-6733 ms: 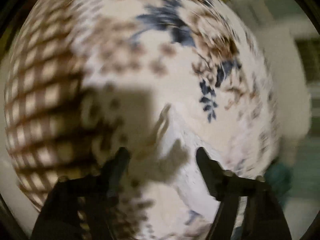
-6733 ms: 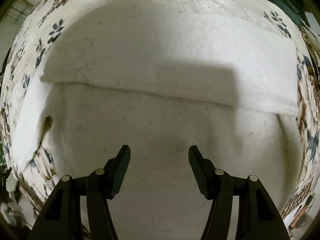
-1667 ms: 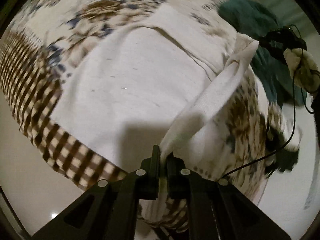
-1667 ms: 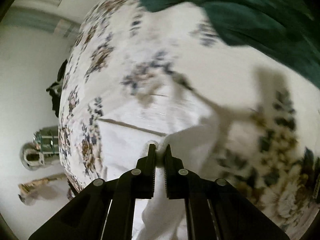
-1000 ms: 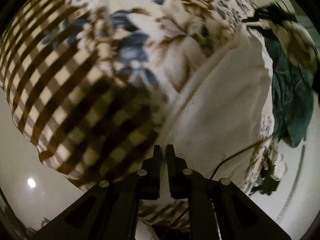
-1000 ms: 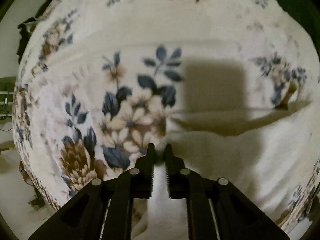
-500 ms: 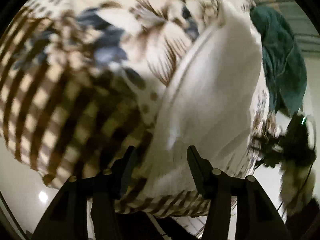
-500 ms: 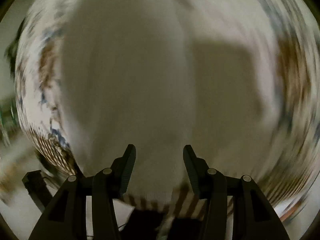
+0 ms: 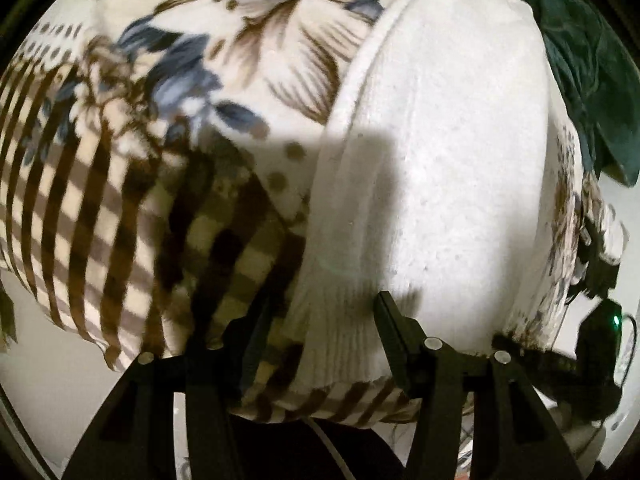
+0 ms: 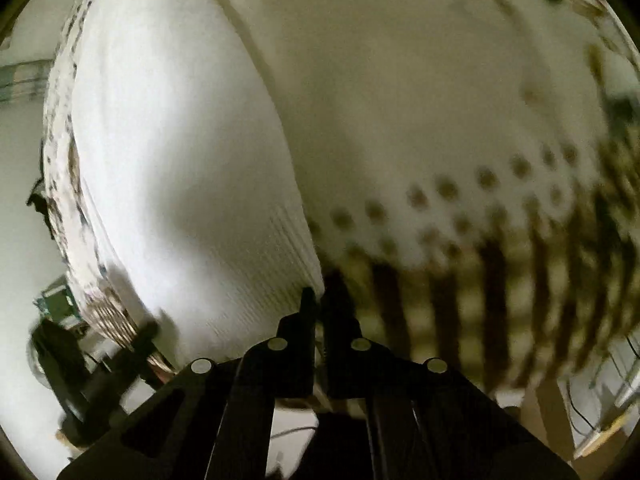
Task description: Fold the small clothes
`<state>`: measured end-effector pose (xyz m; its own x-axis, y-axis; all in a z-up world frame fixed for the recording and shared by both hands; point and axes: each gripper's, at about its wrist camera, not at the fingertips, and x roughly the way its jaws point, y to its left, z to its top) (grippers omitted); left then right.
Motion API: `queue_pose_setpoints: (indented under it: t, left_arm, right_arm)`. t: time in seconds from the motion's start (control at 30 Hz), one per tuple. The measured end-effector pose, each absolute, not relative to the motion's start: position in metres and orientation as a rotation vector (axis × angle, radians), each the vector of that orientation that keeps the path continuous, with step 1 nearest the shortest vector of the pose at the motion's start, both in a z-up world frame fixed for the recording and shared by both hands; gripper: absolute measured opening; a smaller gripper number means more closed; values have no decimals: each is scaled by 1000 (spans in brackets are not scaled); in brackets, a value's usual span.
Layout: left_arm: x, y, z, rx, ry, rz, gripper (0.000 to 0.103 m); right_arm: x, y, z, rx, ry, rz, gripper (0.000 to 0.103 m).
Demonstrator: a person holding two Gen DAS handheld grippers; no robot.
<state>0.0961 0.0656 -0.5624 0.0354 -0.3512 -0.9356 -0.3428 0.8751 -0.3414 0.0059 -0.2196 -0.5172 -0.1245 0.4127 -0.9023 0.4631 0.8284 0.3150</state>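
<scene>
The folded white garment [image 9: 432, 152] fills the right half of the floral blanket [image 9: 248, 52], its ribbed hem lying between the spread fingers of the left gripper [image 9: 320, 320]. Bare blanket left of the garment gives passing room. A dark green cloth [image 9: 588, 64] blocks the far right edge beyond the garment

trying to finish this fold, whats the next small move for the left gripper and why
Probably close the left gripper on the ribbed hem of the white garment. Its jaws stand open around that hem, while the right gripper looks shut at the hem's corner, so both ends could then lift together off the flowered blanket.
</scene>
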Motion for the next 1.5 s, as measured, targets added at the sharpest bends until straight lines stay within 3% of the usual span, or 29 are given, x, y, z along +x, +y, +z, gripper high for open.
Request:
queue_pose_setpoints:
  t: [0.17,0.2,0.23,0.47,0.57,0.67,0.77,0.87,0.9,0.93,1.03,1.27,1.5]
  left_arm:
    - [97,48,-567,-486,1561,-7,49]
    - [97,47,-565,-473,1542,0,32]
    - [97,45,-562,-467,1526,6,5]
    - [85,78,-524,-534,1393,87,5]
    - [85,94,-545,-560,1441,137,5]
    - [90,91,-581,-542,1514,119,6]
    - [101,86,-578,-547,1553,77,10]
    - [106,90,-556,-567,1554,42,20]
    - [109,92,-544,-562,1538,37,28]
    - [112,96,-533,-564,1520,26,38]
    - [138,102,-497,-569,1422,0,52]
    - [287,109,-472,-552,1214,-87,53]
    - [456,82,-533,-471,1278,-206,52]
  right_arm:
    - [-28,-216,-500,640,1763,-10,2]
    - [-30,-214,-498,634,1763,-4,2]
    - [-33,-207,-496,631,1765,18,2]
    - [-42,-163,-505,510,1851,73,2]
    - [-37,-155,-531,514,1881,27,2]
    - [-32,-145,-547,481,1897,35,2]
    - [-26,-134,-551,407,1903,104,4]
    - [-16,-125,-545,465,1943,204,33]
    - [-14,-130,-543,527,1971,231,52]
    - [-12,-136,-539,573,1982,235,56]
    - [5,-160,-510,649,1933,260,58]
    - [124,-190,-454,594,1724,222,59]
    - [312,-199,-452,637,1479,99,59]
